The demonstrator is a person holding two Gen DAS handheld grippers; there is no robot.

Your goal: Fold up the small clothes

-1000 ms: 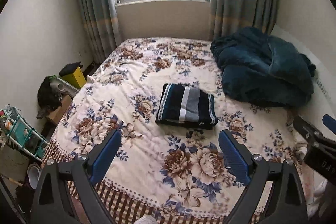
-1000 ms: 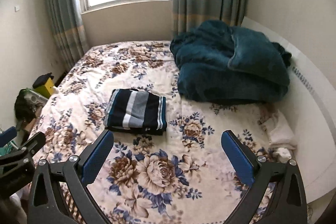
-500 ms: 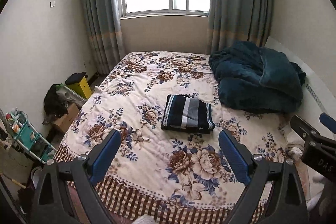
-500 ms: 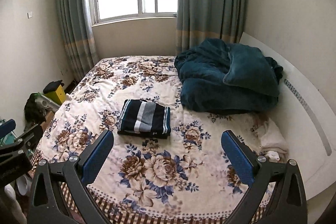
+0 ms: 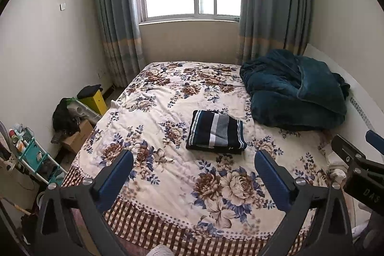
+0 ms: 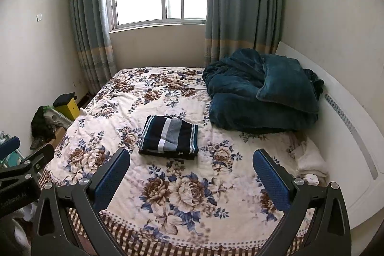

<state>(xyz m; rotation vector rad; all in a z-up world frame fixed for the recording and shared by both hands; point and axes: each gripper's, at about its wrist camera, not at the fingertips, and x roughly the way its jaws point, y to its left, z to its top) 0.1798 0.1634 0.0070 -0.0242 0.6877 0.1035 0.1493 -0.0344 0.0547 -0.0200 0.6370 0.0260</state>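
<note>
Left wrist view: both grippers have pulled back from the folded striped garment (image 5: 216, 133) on the bed (image 5: 153, 160). Left gripper (image 5: 193, 170) and right gripper (image 6: 191, 169) fingers spread, empty; folding looks finished.

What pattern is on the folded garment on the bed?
Stripes: navy, grey and white on the folded garment, clearest in the right wrist view.

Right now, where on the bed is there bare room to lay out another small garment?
Free: the bedspread between the folded striped garment and the checked foot edge, and the whole strip left of the garment up toward the window. Crowded: the right side, where the teal blanket is heaped, and the near right corner with crumpled white cloth. Both grippers hang open, off the bed.
</note>
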